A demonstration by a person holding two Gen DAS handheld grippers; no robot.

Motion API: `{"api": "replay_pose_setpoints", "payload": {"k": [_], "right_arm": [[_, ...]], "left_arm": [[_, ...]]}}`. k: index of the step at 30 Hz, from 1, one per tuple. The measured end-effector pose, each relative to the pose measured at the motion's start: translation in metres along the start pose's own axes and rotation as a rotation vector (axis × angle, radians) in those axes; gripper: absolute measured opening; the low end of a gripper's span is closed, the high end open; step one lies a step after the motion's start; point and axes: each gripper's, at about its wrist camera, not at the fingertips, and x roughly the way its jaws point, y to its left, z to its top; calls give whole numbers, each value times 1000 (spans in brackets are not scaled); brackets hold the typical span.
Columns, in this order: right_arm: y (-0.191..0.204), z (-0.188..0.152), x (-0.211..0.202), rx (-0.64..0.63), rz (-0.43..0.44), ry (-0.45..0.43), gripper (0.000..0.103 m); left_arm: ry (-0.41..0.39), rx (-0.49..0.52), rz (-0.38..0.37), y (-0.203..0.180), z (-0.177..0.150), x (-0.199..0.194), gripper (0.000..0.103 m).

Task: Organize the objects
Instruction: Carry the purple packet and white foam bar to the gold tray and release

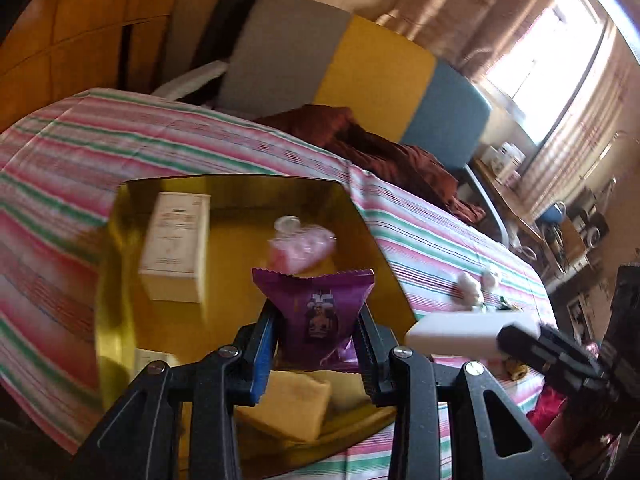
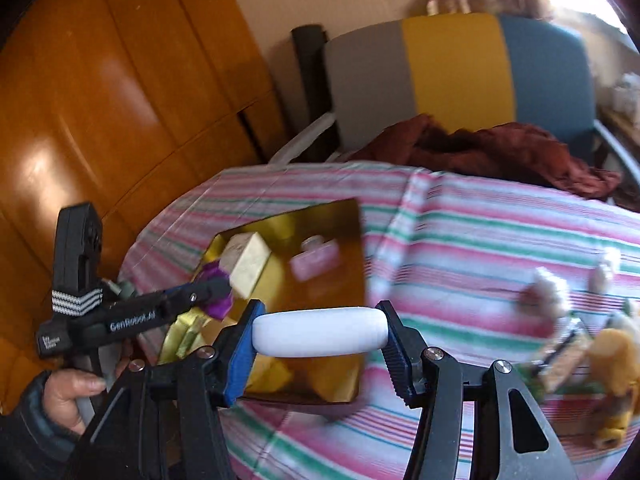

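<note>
The left gripper (image 1: pixel 318 320) is closed around a purple snack packet (image 1: pixel 316 312), with one finger pressed on each side of it. The packet hangs over a shiny gold tray (image 1: pixel 116 240) that sits on a table with a pink, green and white striped cloth (image 1: pixel 80 140). Past the packet, farther from the left gripper, a pink wrapped thing (image 1: pixel 300 246) lies in the tray. A white box (image 1: pixel 176 248) stands in the tray, ahead and off to the left. Right under the left gripper's fingers lies a tan block (image 1: pixel 292 404), also in the tray. The right gripper (image 2: pixel 320 332) is closed on a white oval thing (image 2: pixel 320 332), with its fingers squeezing the two ends. It holds this thing over the near edge of the tray, just to the right of the left gripper. To the right of the right gripper, on the cloth, sit some small white fluffy things (image 2: pixel 548 284) and a yellow toy (image 2: pixel 616 360), but they look blurry. Far behind the table is a chair (image 2: pixel 452 64) with grey, yellow and blue stripes, and a dark red cloth (image 2: pixel 500 148) lies on it.
</note>
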Motion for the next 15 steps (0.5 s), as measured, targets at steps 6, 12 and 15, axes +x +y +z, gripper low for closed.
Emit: {"api": "replay_pose_setpoints", "payload": {"k": [6,12,15], "right_arm": [[19,-15,36,-22,46,88,60],[13,-33,53,-3,27,164,73],[8,-37,49,-6,1,163,73]], "left_arm": [[17,-36,-29,9,11,14,38],[76,-70,-54,2,23,40,53],[66,-80,-44,2,19,40,53]]}}
